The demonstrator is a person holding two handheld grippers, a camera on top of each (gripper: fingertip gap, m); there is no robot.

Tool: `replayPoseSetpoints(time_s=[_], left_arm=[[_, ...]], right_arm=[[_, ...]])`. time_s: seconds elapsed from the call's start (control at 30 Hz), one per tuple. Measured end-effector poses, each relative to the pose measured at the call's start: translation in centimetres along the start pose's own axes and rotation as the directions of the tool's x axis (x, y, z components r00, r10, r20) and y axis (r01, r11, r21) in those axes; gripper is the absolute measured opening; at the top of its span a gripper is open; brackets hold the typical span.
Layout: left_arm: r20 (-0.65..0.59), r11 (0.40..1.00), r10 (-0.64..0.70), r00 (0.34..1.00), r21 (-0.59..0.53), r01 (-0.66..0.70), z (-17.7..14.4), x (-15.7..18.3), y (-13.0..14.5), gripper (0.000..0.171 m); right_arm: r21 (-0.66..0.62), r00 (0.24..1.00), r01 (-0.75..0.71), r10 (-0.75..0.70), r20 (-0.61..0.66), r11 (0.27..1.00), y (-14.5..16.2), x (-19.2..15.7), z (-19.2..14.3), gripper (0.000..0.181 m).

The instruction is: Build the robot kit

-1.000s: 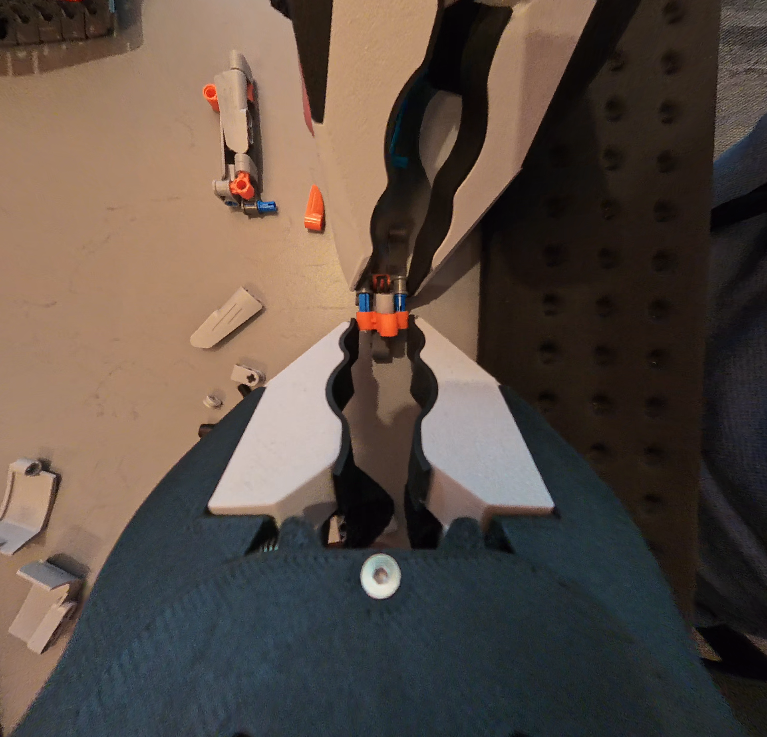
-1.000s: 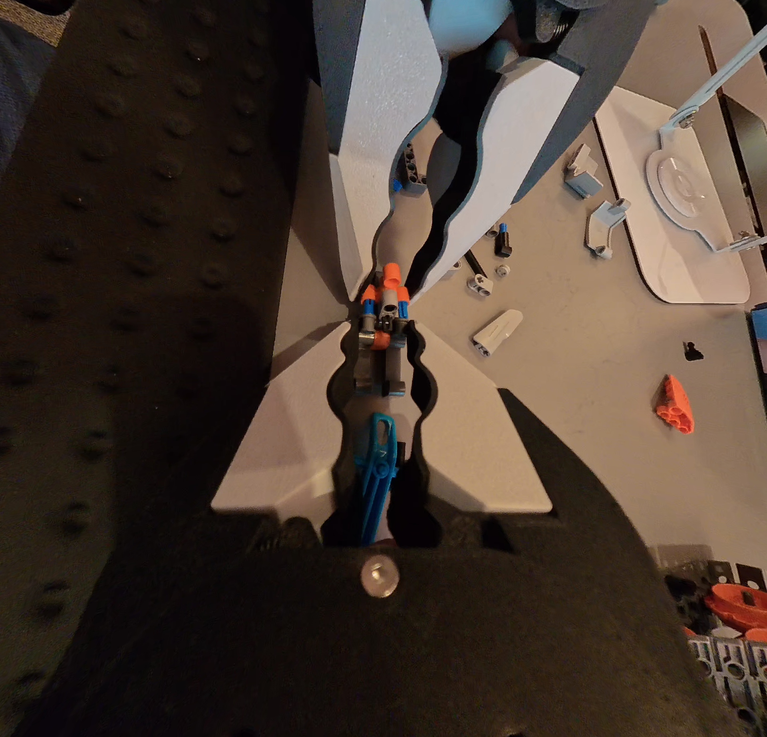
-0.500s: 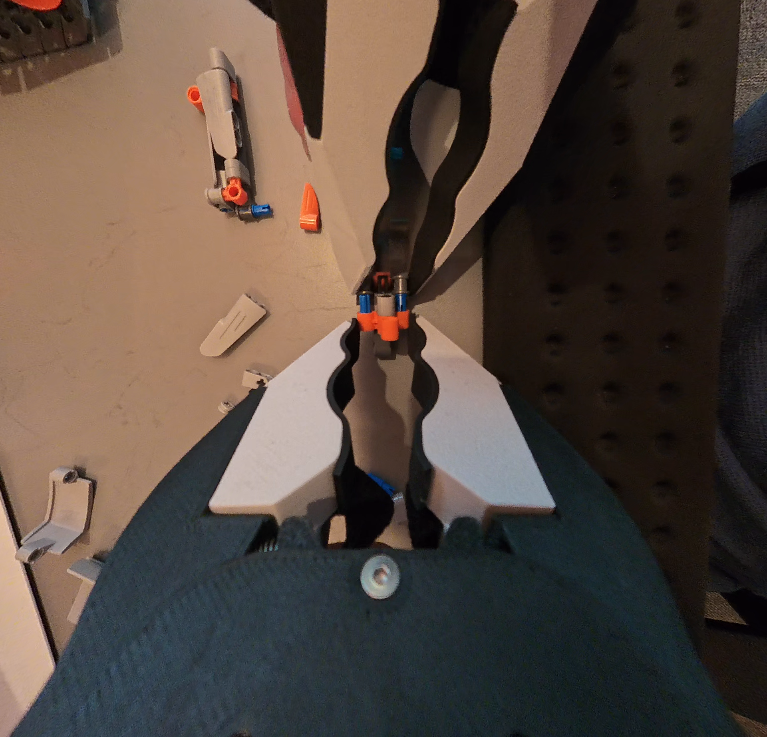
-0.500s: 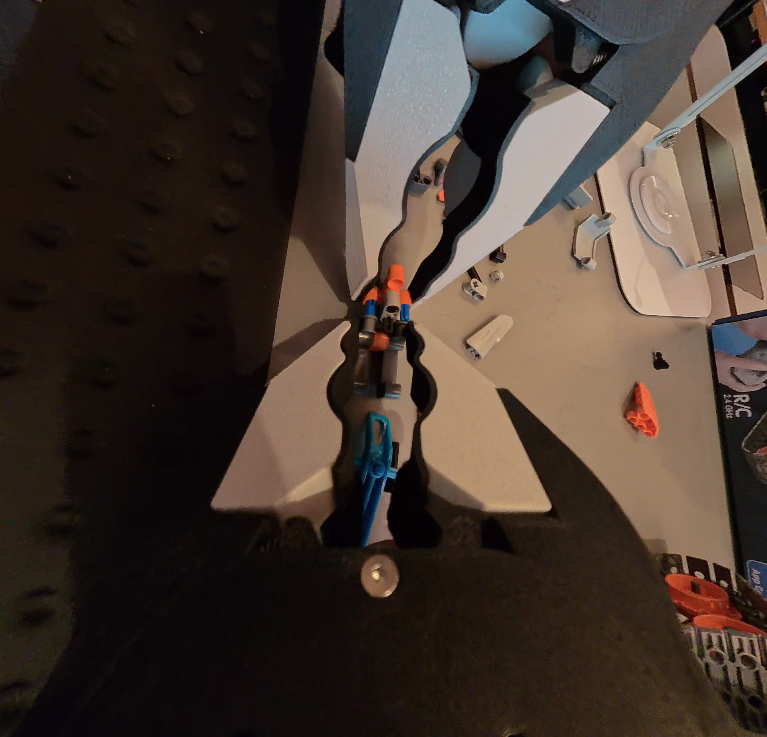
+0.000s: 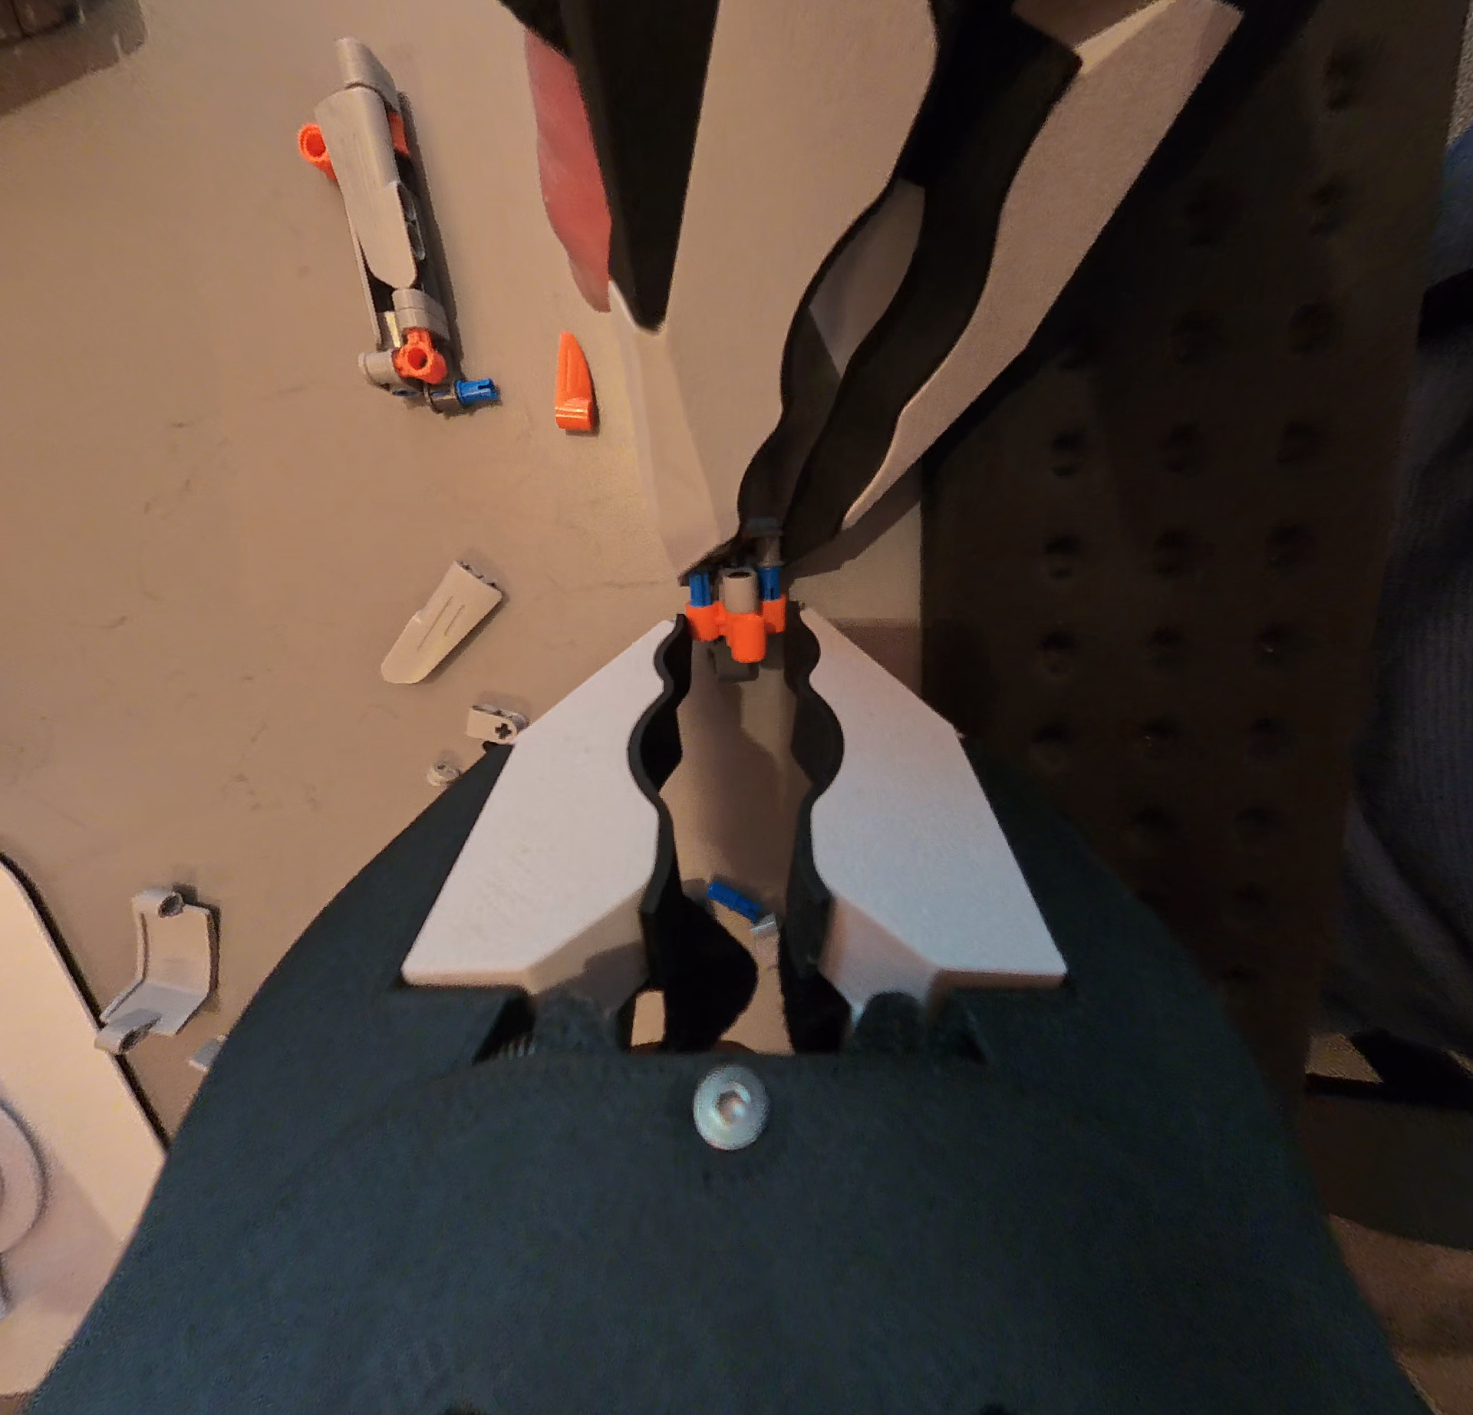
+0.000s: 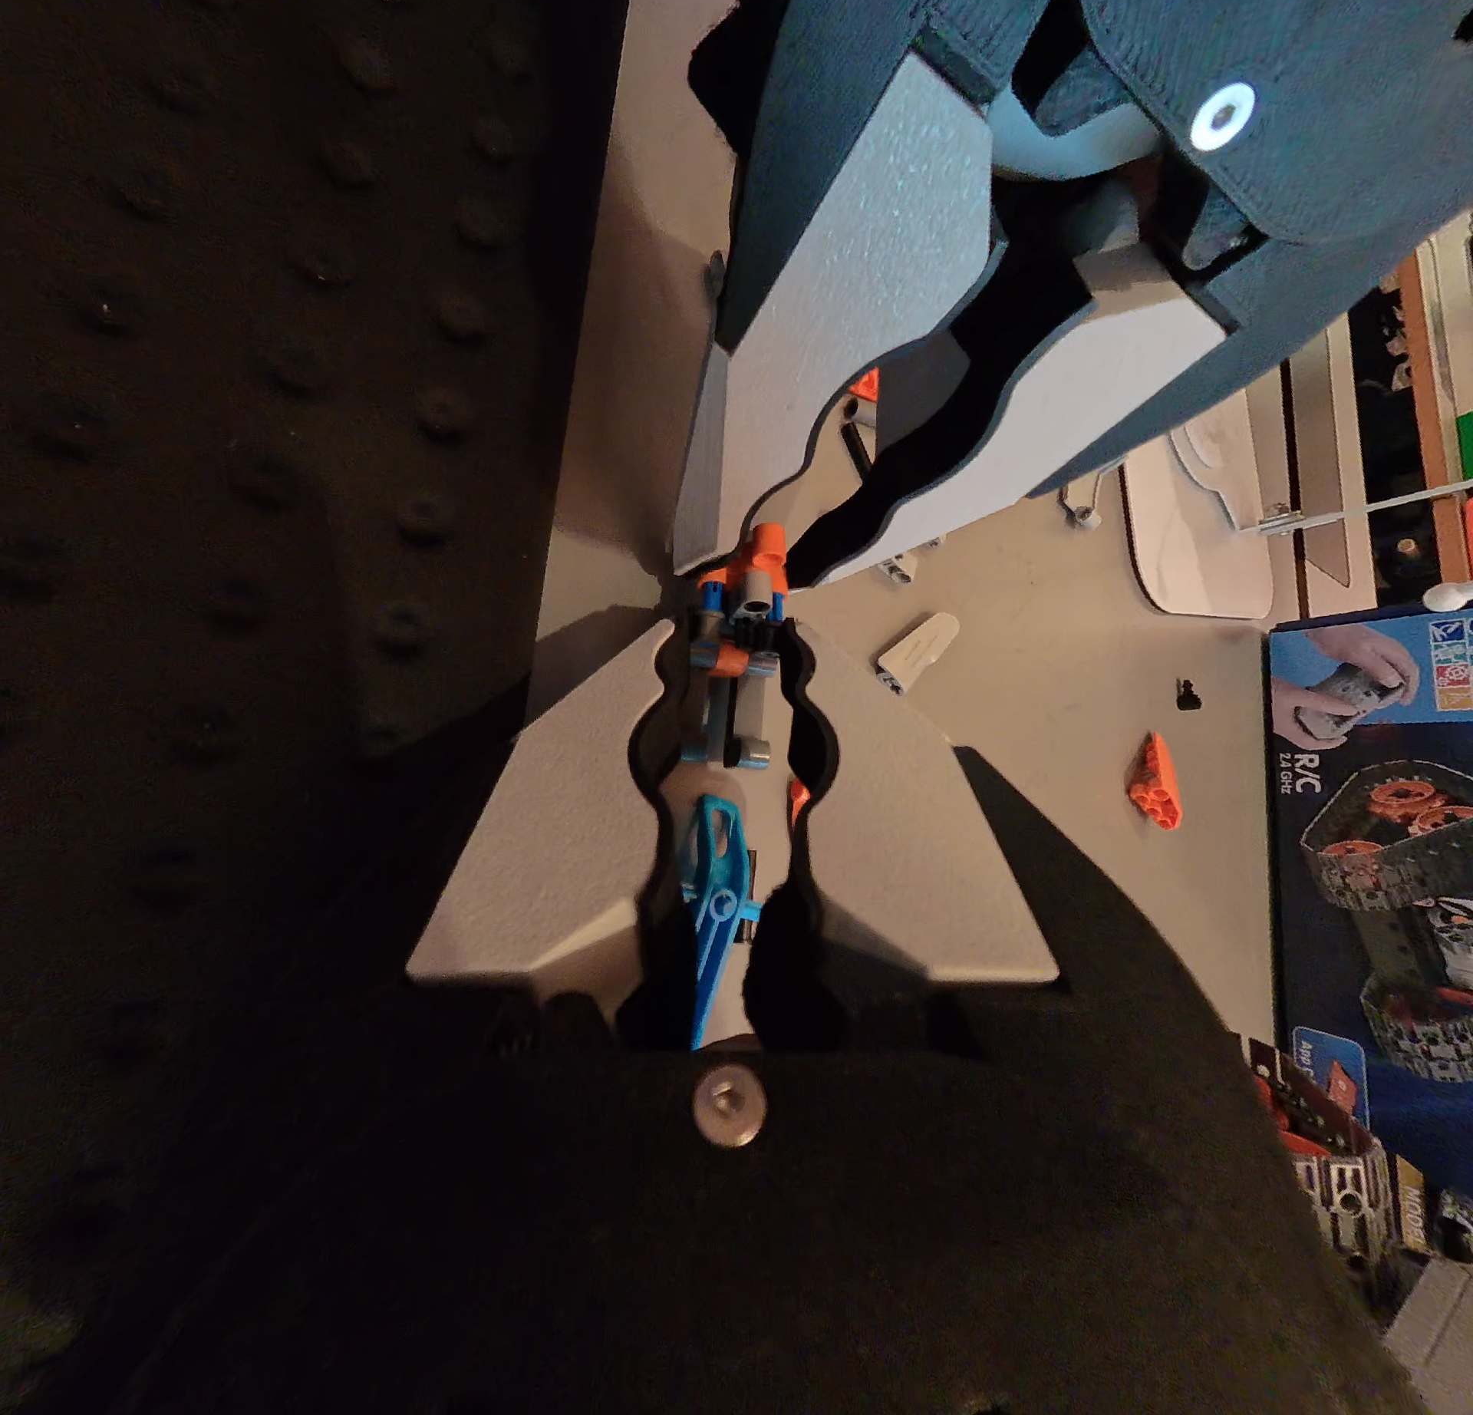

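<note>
Left wrist view shows your left gripper [image 5: 737,627] and right gripper [image 5: 753,555] each pinching an end of the small orange-and-blue brick assembly [image 5: 737,615], held above the table [image 5: 199,540], loose parts nearby.

We see a small orange, blue and grey brick assembly [image 5: 737,619] at frame centre, pinched between both hand-held grippers' tips, above the desk [image 5: 199,540].
</note>
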State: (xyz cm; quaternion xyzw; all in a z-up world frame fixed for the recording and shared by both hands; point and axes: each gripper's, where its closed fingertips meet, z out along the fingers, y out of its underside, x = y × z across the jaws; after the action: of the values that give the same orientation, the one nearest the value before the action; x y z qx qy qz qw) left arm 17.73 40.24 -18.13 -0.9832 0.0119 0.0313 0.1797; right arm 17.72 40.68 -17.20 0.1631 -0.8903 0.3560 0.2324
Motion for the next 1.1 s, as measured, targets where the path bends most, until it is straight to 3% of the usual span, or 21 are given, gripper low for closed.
replayPoseSetpoints(time_s=[0.6,0.77,1.1], left_arm=[[0.019,0.999,-0.001,1.0,0.032,0.0,0.0,0.0,-0.3,0.021],[0.018,0.99,-0.038,0.999,0.133,0.036,-0.2,0.0,-1.4,0.02],[0.062,0.974,-0.037,0.997,0.227,0.022,-0.2,-0.1,-1.3,0.02]], right_arm=[[-0.009,0.999,0.004,-0.004,0.047,1.0,0.2,0.0,0.0,0.02],[0.012,0.999,-0.014,0.014,0.05,1.0,0.2,0.0,0.0,0.02],[0.043,0.997,-0.048,0.045,0.062,0.998,0.1,-0.1,0.0,0.02]])
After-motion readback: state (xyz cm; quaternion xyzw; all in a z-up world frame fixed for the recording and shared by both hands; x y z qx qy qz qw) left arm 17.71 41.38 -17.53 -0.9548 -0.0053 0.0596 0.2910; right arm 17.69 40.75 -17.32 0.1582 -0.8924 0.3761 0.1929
